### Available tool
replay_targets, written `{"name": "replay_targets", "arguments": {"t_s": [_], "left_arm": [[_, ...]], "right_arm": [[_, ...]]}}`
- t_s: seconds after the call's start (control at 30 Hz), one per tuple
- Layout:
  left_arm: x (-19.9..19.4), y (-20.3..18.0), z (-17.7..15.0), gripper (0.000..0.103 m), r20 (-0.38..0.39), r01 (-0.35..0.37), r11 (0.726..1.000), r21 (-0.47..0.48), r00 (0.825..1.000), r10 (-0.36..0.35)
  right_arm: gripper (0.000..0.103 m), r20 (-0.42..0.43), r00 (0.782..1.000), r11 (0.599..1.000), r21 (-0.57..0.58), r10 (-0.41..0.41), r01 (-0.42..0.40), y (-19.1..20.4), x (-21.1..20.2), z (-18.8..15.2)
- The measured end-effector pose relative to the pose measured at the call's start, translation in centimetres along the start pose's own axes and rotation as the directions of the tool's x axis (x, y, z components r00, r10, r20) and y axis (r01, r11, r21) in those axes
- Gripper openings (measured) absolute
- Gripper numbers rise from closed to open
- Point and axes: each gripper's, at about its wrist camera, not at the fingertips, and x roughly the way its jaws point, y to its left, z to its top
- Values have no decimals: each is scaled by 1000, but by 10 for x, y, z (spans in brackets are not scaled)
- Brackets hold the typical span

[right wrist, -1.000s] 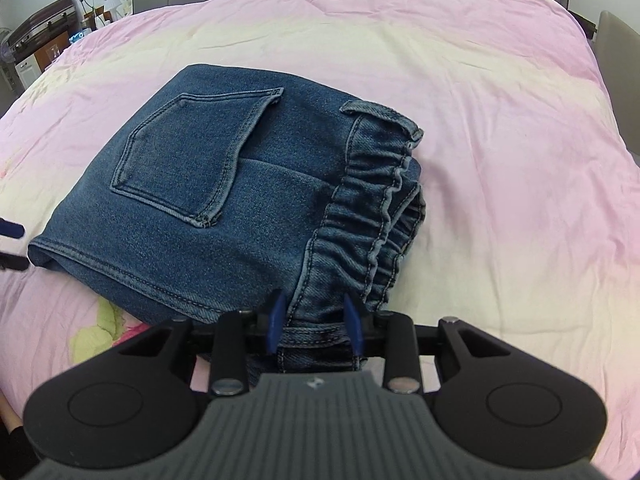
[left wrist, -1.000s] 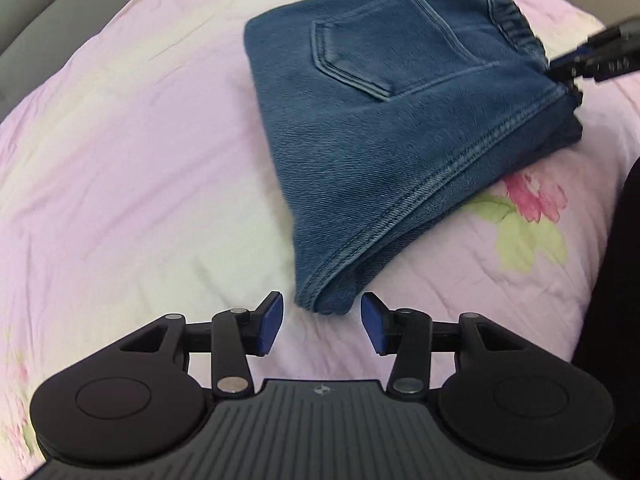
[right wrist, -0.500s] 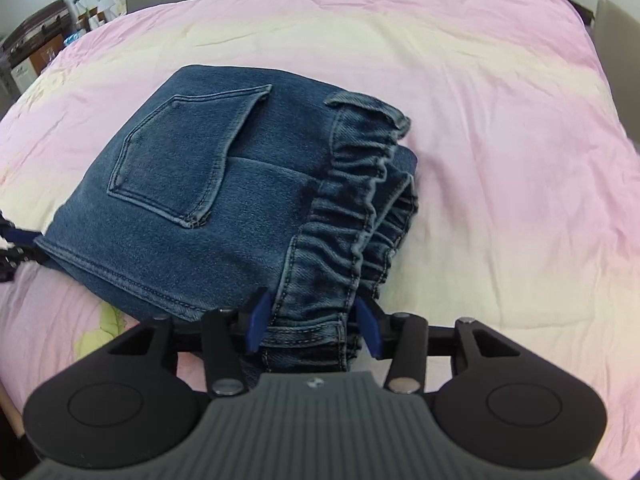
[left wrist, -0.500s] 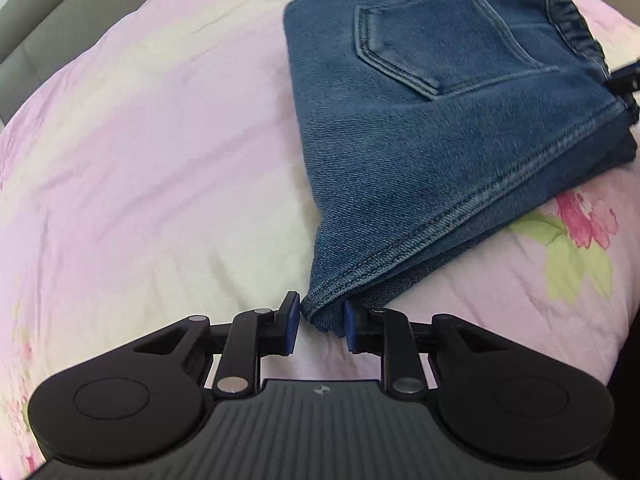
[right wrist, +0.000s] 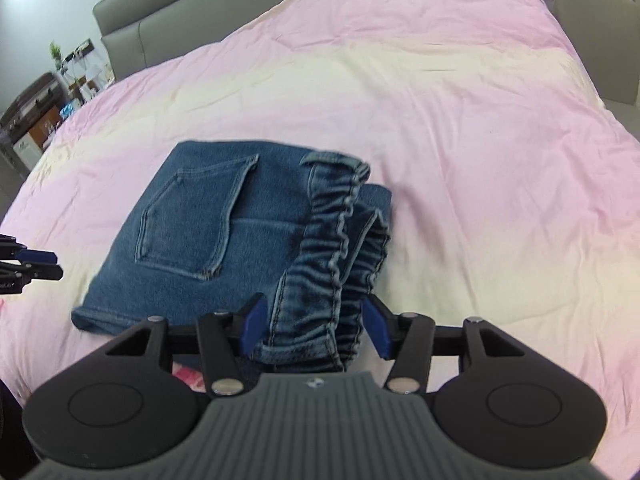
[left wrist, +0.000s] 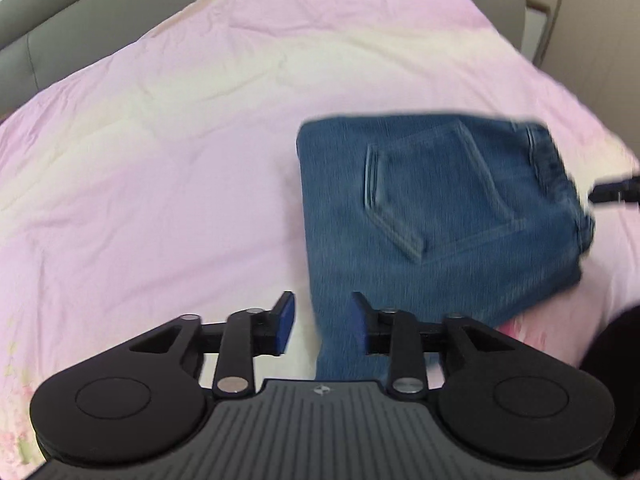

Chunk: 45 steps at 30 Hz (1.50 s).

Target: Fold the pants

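The folded blue denim pants (left wrist: 440,216) lie on the pink bedspread (left wrist: 160,160), back pocket up. My left gripper (left wrist: 323,326) hovers over their near corner. Its jaws are opening, and the denim edge lies loose between the blue pads. In the right wrist view, the elastic waistband end of the pants (right wrist: 336,240) sits between the pads of my right gripper (right wrist: 316,332). Those jaws are opening too, with gaps on both sides of the cloth. Each gripper shows at the edge of the other's view: right gripper (left wrist: 616,192), left gripper (right wrist: 32,264).
The pink and cream bedspread (right wrist: 480,160) spreads wide beyond and beside the pants. A grey padded headboard (right wrist: 180,12) runs along the far edge. Shelves with small items (right wrist: 36,120) stand at far left. A person's dark clothing (left wrist: 616,344) is at the near right.
The left gripper closed on the pants' corner, then opened and lifted back from it. The right gripper widened around the waistband and rose. The pants lie flatter and farther away.
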Motion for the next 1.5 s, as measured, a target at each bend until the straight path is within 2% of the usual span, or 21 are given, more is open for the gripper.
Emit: {"name": "replay_targets", "arguments": {"t_s": [0.03,0.07,0.13,0.27,0.47,0.6,0.7,0.9,1.03,1.07,1.17,1.2,1.23,1.3,1.4,1.5], "left_arm": [[7,3,6,58,8,23,999,-27,1000,-22],[15,-1,14,60,13,41,998,-53,999,-41],[34,-11,28,60,-3,76,992,-99,997,-77],[68,-23,45,60,-47,101,984,-147,993,-109],[104,-20,46,63,-101,116,977,-181,985,-136],[119,-17,45,67,-114,142,972,-190,980,-166],[131,-14,45,76,-126,158,967,-201,975,-185],[151,5,39,80,-124,259,927,-271,946,-301],[159,6,38,80,-119,298,913,-279,932,-341],[161,6,37,80,-118,306,910,-280,930,-349],[164,6,36,75,-109,333,893,-303,919,-380],[165,7,35,71,-103,346,884,-315,913,-394],[164,10,35,61,-93,365,869,-334,904,-416],[164,11,31,50,-71,396,832,-389,887,-455],[161,3,29,41,-41,377,831,-410,902,-430],[152,-7,31,34,-23,344,840,-419,921,-389]], "right_arm": [[67,1,1000,999,38,9,-9,-5,2,3],[80,2,1000,997,78,16,-16,-12,5,6],[85,-1,999,988,149,37,-36,-24,13,10],[83,-26,997,969,241,69,-61,-43,32,16],[81,-82,991,959,274,105,-79,-58,65,17],[84,-91,984,947,299,154,-121,-71,83,12],[85,-94,979,943,301,181,-146,-74,96,9],[84,-91,971,947,256,221,-192,-76,108,11],[79,-101,958,931,285,267,-229,-83,118,13],[74,-102,954,924,298,282,-241,-85,122,17],[71,-107,945,904,342,310,-258,-88,130,18],[71,-111,945,906,339,307,-254,-86,131,20],[70,-115,946,908,337,303,-250,-85,131,21],[67,-122,947,912,332,296,-242,-83,131,24],[63,-124,955,922,319,270,-219,-75,128,28],[59,-123,964,932,309,237,-189,-65,120,27]]}}
